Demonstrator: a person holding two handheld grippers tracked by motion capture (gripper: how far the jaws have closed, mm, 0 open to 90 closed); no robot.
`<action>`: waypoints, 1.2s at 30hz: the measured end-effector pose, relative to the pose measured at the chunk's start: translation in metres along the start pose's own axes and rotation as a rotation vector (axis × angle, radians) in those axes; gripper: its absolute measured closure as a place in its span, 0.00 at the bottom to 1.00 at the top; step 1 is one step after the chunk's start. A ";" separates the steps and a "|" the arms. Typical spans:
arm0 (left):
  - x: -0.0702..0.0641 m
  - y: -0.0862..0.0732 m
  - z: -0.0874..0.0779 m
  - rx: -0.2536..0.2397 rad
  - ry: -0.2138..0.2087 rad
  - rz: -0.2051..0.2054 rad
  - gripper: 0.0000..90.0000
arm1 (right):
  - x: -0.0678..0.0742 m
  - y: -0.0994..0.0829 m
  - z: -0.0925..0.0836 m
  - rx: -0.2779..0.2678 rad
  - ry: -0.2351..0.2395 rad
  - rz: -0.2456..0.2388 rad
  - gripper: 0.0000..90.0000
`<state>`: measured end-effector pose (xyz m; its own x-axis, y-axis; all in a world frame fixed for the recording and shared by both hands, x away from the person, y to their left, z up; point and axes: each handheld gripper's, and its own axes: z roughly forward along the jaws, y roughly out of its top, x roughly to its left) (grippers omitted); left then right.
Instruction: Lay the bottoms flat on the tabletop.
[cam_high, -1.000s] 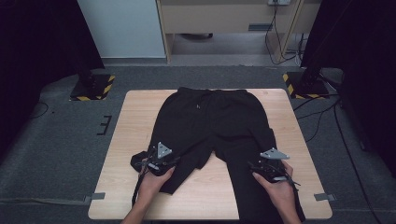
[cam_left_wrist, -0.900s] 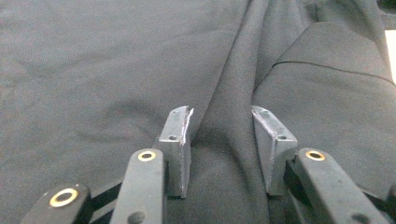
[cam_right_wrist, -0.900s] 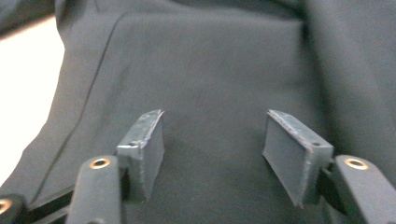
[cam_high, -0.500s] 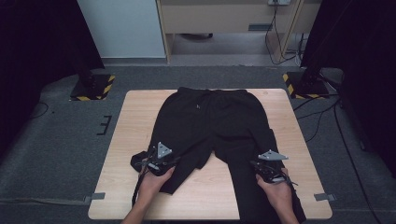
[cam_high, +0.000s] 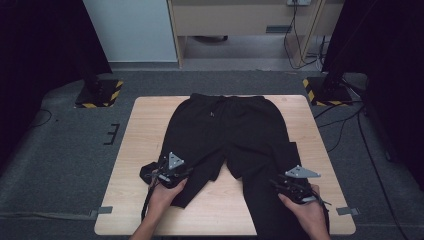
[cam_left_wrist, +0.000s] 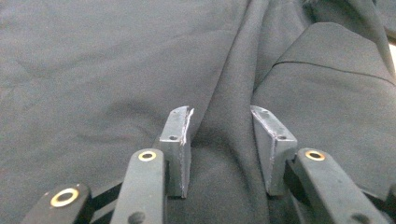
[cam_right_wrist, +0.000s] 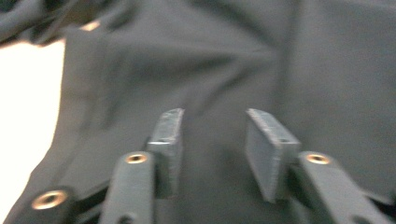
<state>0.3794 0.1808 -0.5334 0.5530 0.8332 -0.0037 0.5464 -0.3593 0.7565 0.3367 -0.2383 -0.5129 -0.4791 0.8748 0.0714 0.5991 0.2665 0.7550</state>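
Note:
A pair of black trousers (cam_high: 235, 130) lies flat on the wooden table (cam_high: 145, 130), waistband at the far side. One leg ends short by my left gripper (cam_high: 170, 170); the other runs to the near edge under my right gripper (cam_high: 292, 182). In the left gripper view the jaws of my left gripper (cam_left_wrist: 219, 114) stand apart over the trousers (cam_left_wrist: 93, 70), with a raised fold of cloth between them and no pad pressing on it. My right gripper (cam_right_wrist: 212, 114) has just been opening its jaws; they hover over the trousers (cam_right_wrist: 233, 56) with nothing gripped.
Bare tabletop (cam_right_wrist: 23, 93) shows left of the cloth in the right gripper view. Two stand bases with yellow-black stripes (cam_high: 97, 92) (cam_high: 325, 90) sit on the floor beyond the far corners. Cables (cam_high: 350, 120) trail on the right. A cabinet (cam_high: 240, 20) stands behind.
My right gripper has shifted slightly right and toward the near edge over the long trouser leg. The left gripper and the trousers have stayed put.

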 end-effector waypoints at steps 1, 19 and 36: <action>0.000 0.000 0.000 -0.001 0.000 -0.001 0.66 | -0.005 0.000 0.002 0.004 -0.014 0.012 0.56; 0.000 0.000 0.000 0.000 -0.002 0.001 0.66 | 0.003 -0.018 -0.005 0.069 -0.003 -0.040 0.93; 0.001 0.000 0.000 0.001 -0.001 0.002 0.66 | -0.029 -0.006 0.018 0.030 -0.134 0.044 0.66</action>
<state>0.3799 0.1810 -0.5334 0.5547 0.8321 -0.0033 0.5459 -0.3609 0.7561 0.3586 -0.2576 -0.5309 -0.3627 0.9318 0.0148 0.6378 0.2366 0.7330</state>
